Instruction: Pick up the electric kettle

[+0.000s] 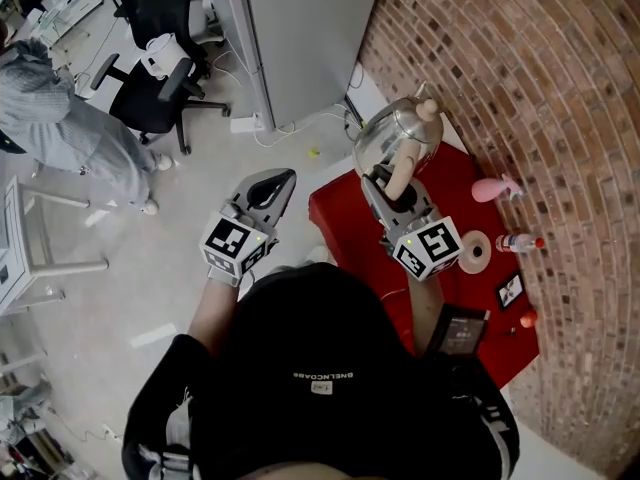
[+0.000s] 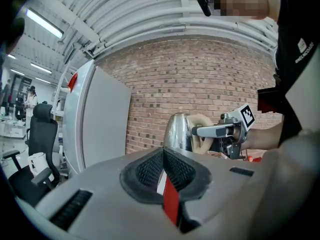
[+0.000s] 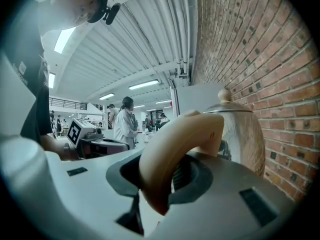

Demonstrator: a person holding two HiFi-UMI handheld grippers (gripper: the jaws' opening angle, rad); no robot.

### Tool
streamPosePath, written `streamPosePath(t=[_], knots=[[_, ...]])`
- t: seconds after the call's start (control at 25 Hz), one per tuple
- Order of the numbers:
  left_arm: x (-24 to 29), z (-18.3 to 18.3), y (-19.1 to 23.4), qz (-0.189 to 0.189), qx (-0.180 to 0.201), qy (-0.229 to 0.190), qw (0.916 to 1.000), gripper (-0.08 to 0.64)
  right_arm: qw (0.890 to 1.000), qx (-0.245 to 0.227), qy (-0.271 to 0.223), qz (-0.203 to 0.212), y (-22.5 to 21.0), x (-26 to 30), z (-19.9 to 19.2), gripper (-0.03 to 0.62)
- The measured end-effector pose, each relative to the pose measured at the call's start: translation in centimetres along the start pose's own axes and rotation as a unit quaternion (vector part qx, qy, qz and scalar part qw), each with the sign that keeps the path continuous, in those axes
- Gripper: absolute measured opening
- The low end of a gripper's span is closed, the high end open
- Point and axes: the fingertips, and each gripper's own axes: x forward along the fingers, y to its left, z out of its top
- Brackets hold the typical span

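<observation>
- The electric kettle (image 1: 388, 134) has a polished, rounded steel body. Its lid knob and thick looped handle (image 3: 172, 149) are smooth beige.
- It sits at the far corner of a red-covered table (image 1: 340, 211), close to a brick wall (image 1: 520, 78). Its base is hidden.
- The right gripper (image 1: 393, 184) reaches forward roughly level. Its black ribbed pads pinch the beige handle from both sides.
- The left gripper (image 2: 163, 158) is held apart over the floor, left of the table. Its jaws are pressed together, with nothing between them.
- Each gripper carries a cube with black-and-white square markers.
- White lettering on the person's black shirt (image 1: 320, 368) is too small to read.
</observation>
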Motion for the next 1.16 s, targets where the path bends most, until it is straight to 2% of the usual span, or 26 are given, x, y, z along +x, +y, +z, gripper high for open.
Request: streamPosePath(t=[0.76,1.16], knots=[[0.4,-0.3,-0.7,-0.017,-0.001,0.003,0.9999,0.006,1.0,0.003,0.011,-0.012,0.1,-0.5,-1.0,0.109],[0.7,-0.3,-1.0,-0.013,-0.002,0.003,0.9999,0.006,1.0,0.001,0.015,-0.01,-0.2,-0.9,-1.1,0.109]])
